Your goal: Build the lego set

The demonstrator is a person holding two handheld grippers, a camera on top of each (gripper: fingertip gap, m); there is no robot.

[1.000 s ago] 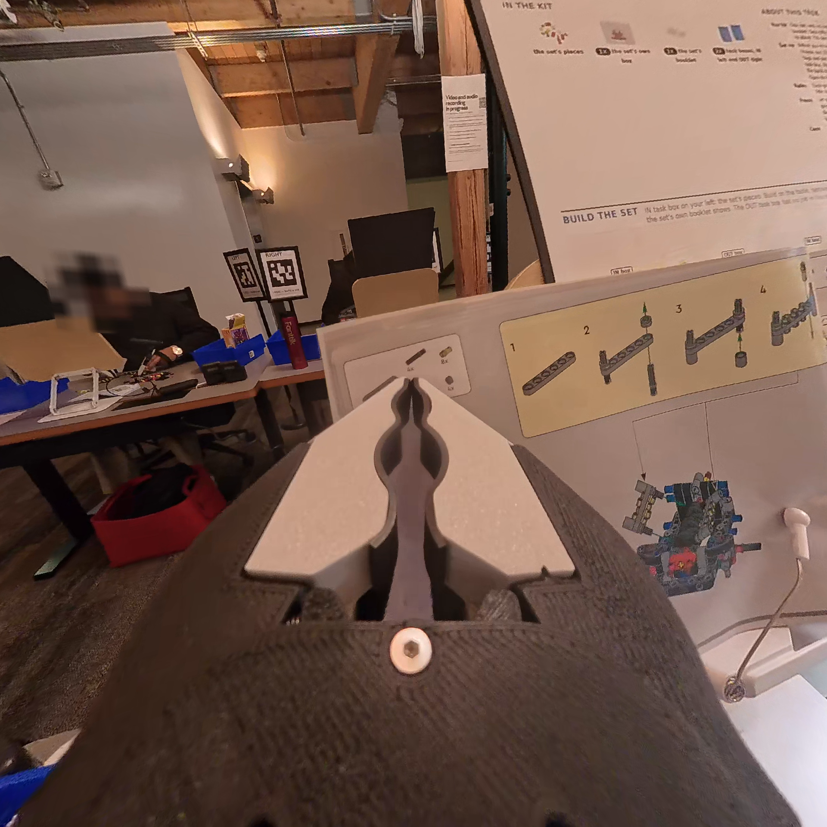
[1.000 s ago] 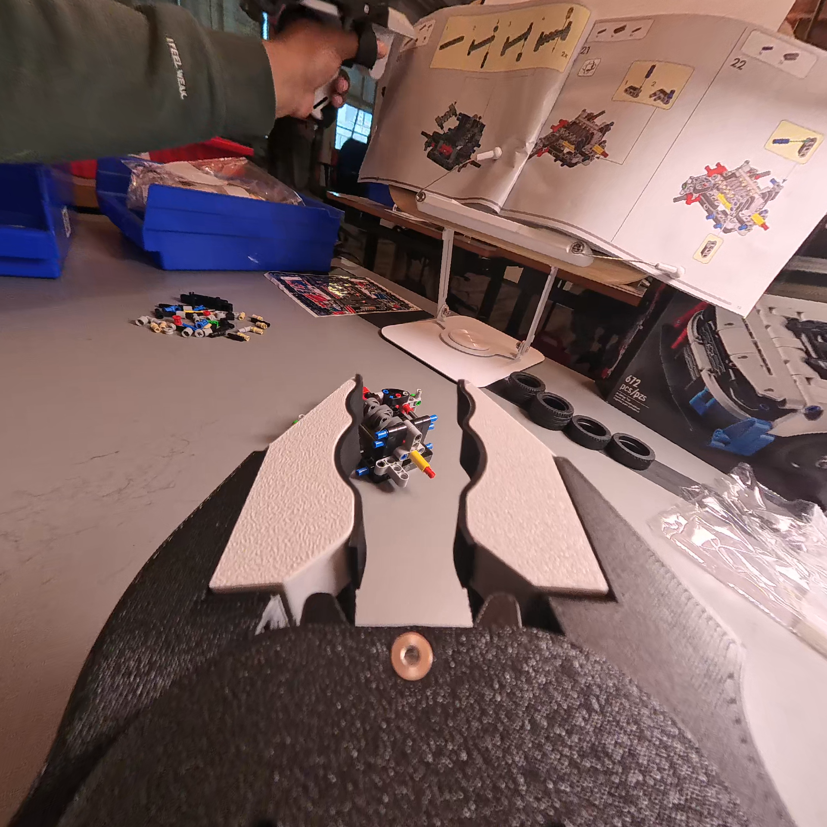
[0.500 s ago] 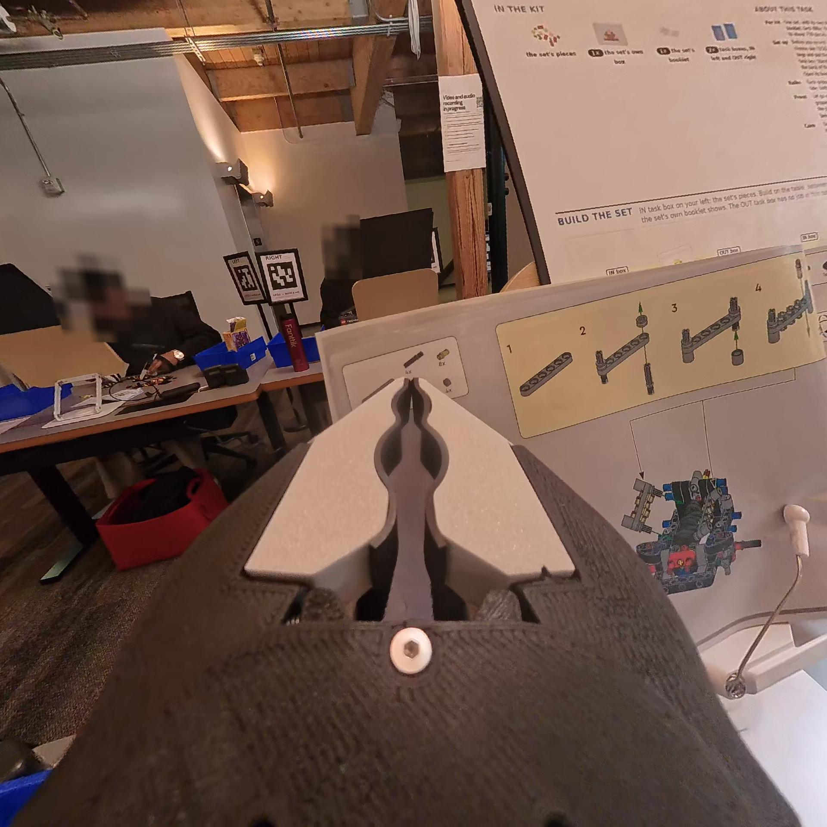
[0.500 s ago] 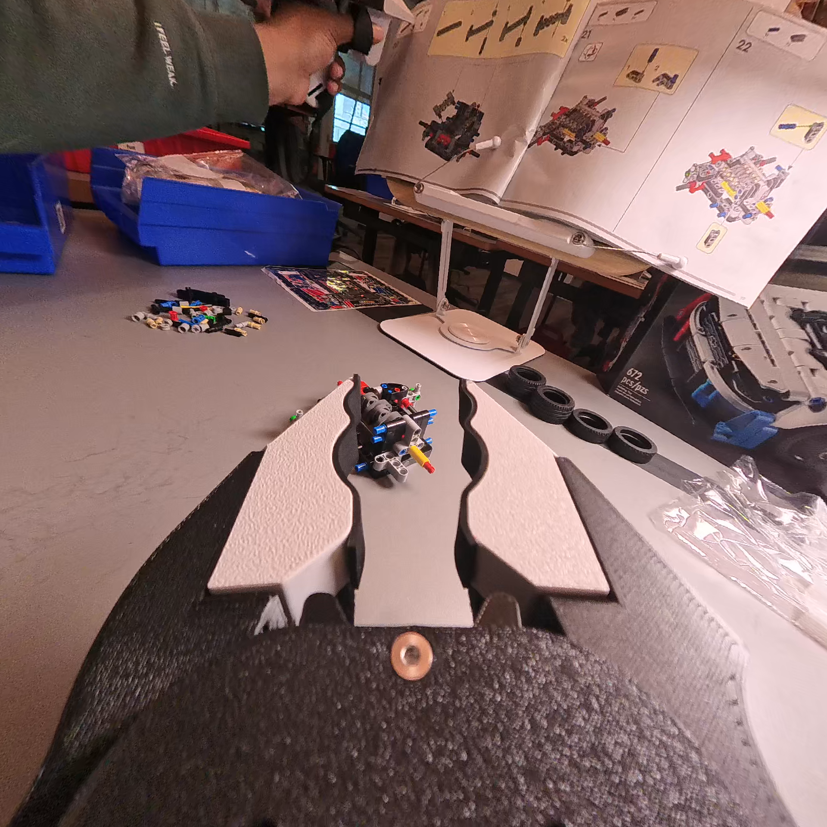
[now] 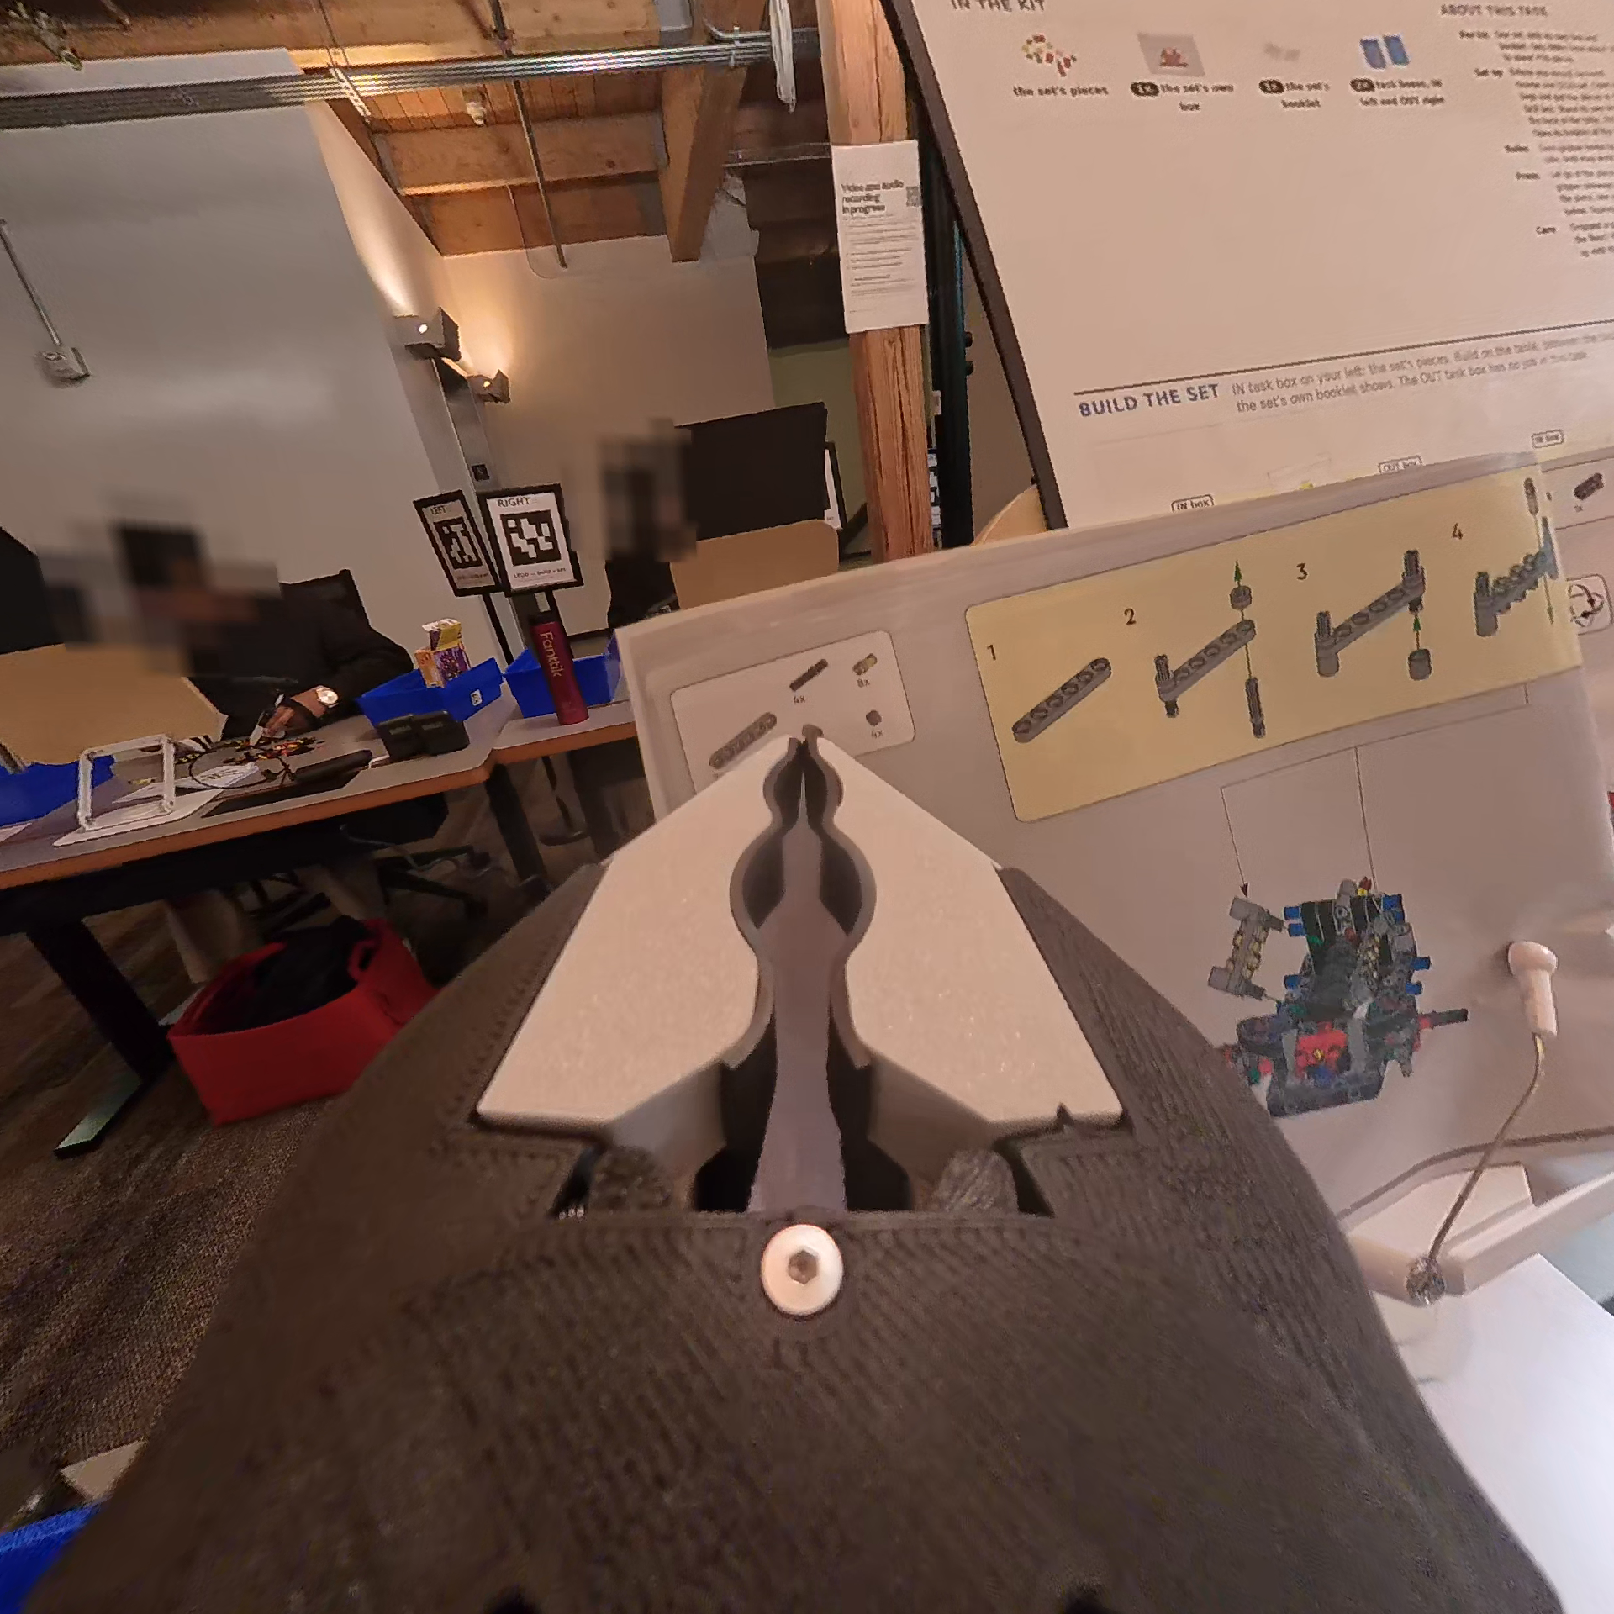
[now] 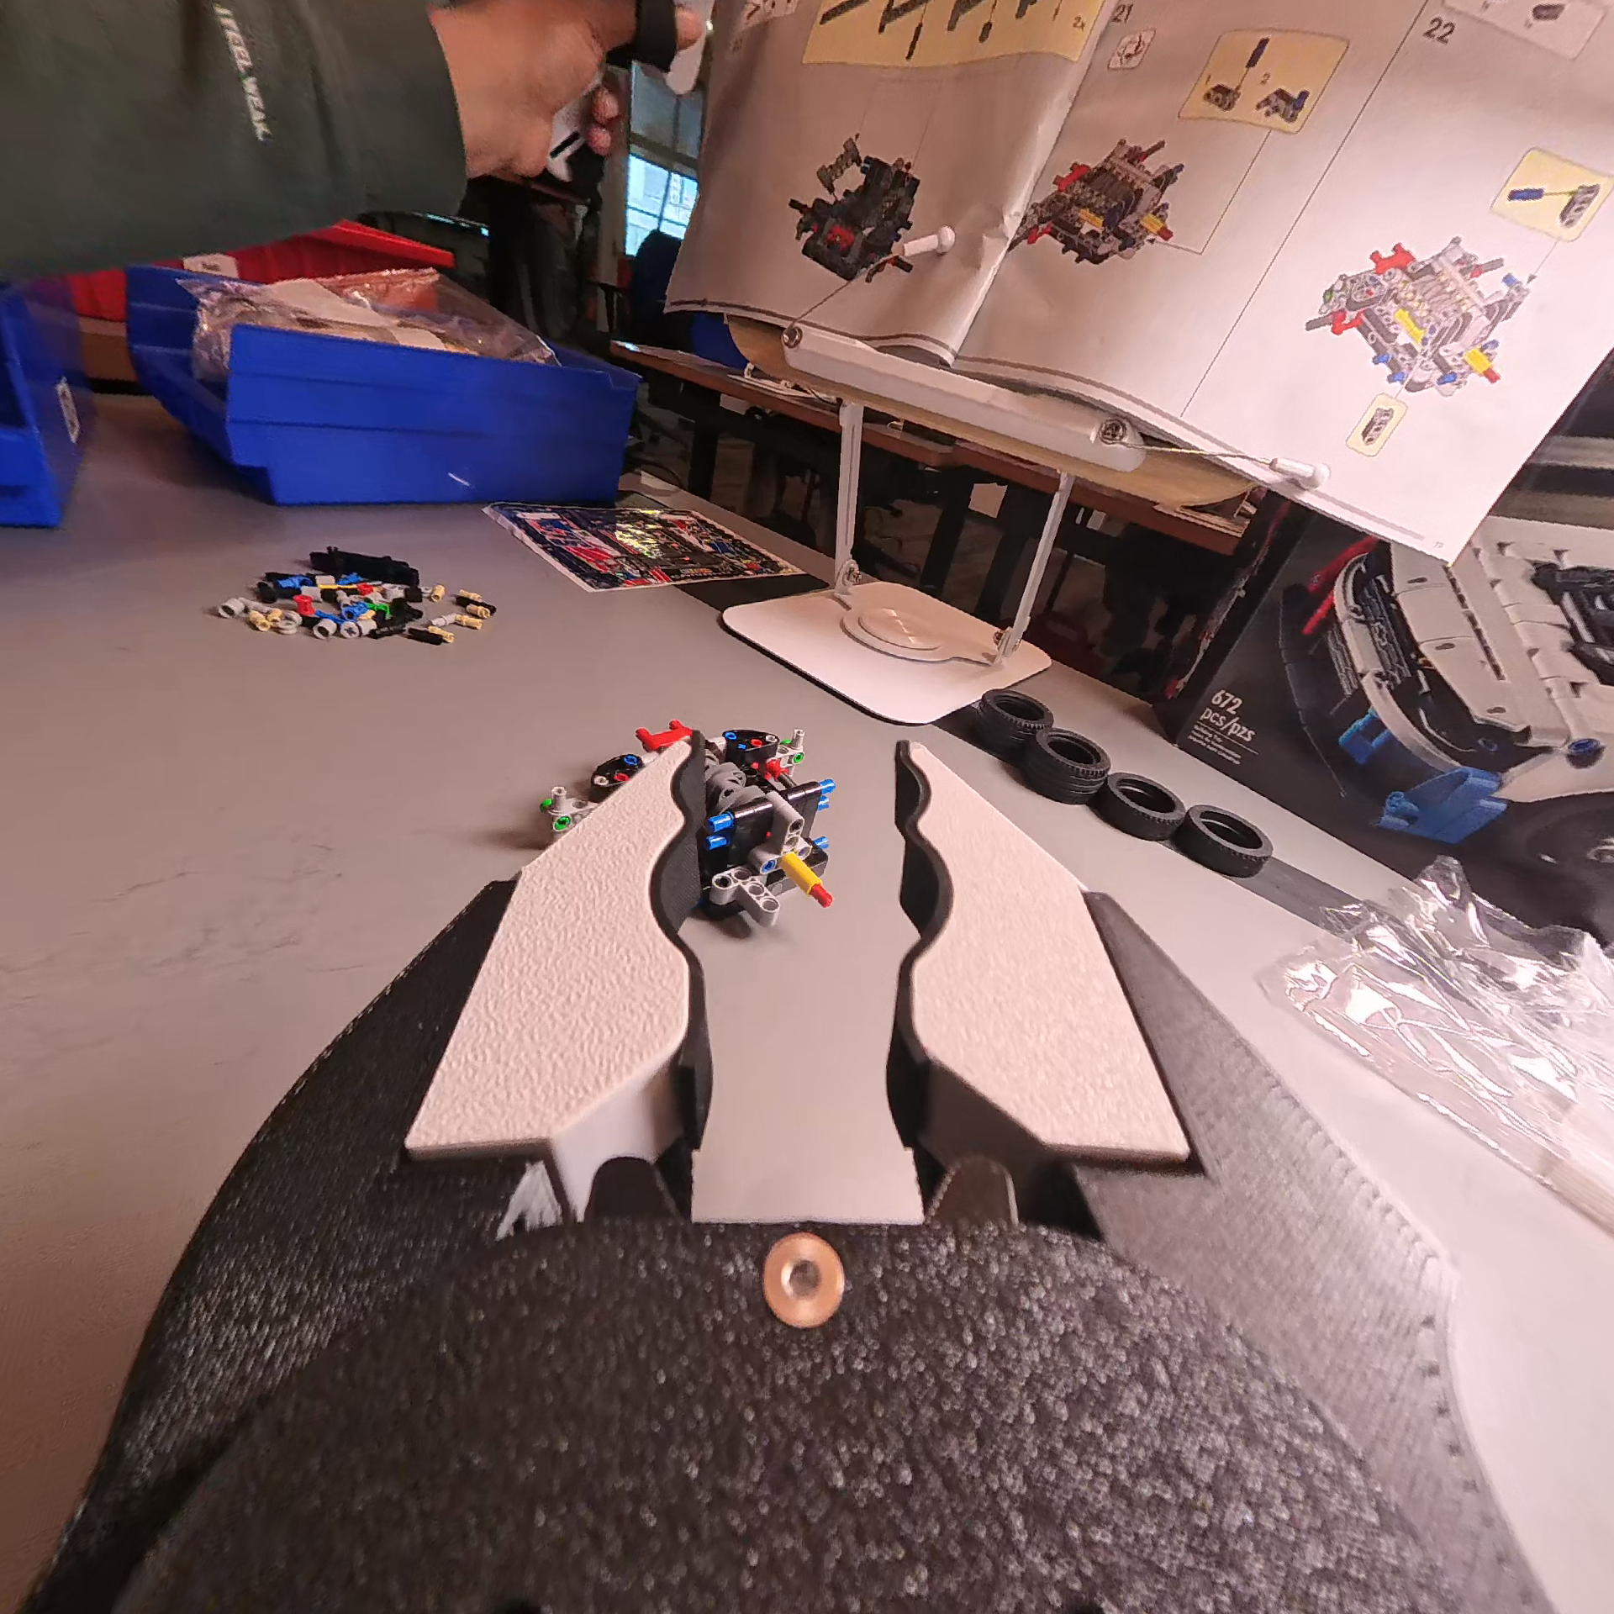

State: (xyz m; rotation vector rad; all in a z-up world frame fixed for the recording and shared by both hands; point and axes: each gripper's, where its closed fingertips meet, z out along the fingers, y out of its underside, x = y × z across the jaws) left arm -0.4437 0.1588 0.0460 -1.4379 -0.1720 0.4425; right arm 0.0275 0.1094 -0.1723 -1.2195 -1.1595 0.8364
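The partly built lego assembly [image 6: 769,830], black and grey with blue pins and a yellow axle, stands on the grey table [image 6: 262,873]. My right gripper [image 6: 799,742] is open and empty, low over the table, with the assembly between its fingers close to the left one. The instruction booklet [image 6: 1266,218] is open on a white stand [image 6: 891,646]. My left gripper [image 5: 803,747] is shut and raised, its tips in front of the booklet's left page [image 5: 1310,830]; I cannot tell if they touch it. A hand [image 6: 541,96] holds it at the page's upper left.
Loose small parts [image 6: 349,603] lie at the left, a few more [image 6: 611,777] beside the assembly. A sticker sheet [image 6: 638,546] and blue bins [image 6: 393,410] are behind. Several black tyres [image 6: 1127,799], the set's box [image 6: 1441,681] and clear bags [image 6: 1441,1031] are at the right. Left tips to right tips: about 50 centimeters.
Little has changed. The left gripper has drifted slightly along the page and stays shut. The right gripper has shifted slightly around the assembly and stays open.
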